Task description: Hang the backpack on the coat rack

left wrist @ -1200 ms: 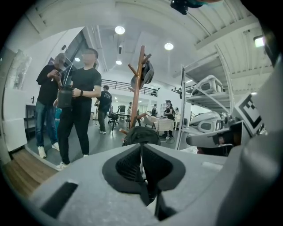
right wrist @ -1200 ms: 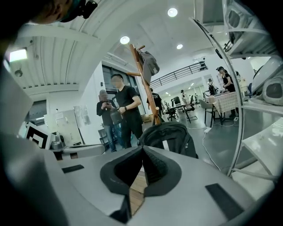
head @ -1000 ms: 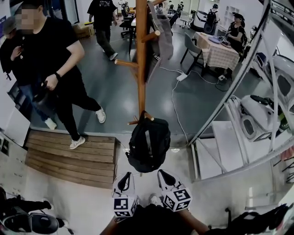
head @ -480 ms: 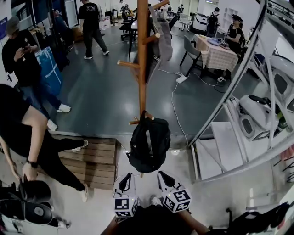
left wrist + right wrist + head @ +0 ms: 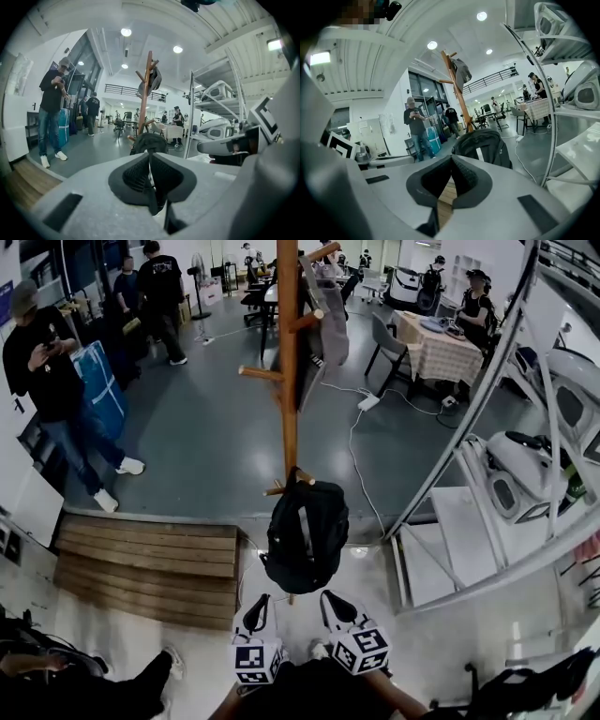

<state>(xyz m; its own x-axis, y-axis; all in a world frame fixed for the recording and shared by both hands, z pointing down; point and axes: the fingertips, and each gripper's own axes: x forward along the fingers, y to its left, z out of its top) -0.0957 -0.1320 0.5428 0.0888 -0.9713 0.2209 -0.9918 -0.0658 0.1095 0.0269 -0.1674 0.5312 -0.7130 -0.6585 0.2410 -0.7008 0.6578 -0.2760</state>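
A black backpack hangs with its top handle at a low peg of the wooden coat rack. It shows straight ahead in the left gripper view and in the right gripper view, with the rack pole rising behind it. My left gripper and right gripper sit side by side just short of the bag's bottom, apart from it. Both are shut, with nothing between the dark pads.
A grey garment hangs high on the rack. A wooden platform lies to the left, a slanted metal shelf frame to the right. A white cable runs across the floor. One person stands far left; another crouches at the bottom left.
A person in black walked from the upper left across the wooden platform and down to the bottom left corner. The grippers and the backpack have stayed put.
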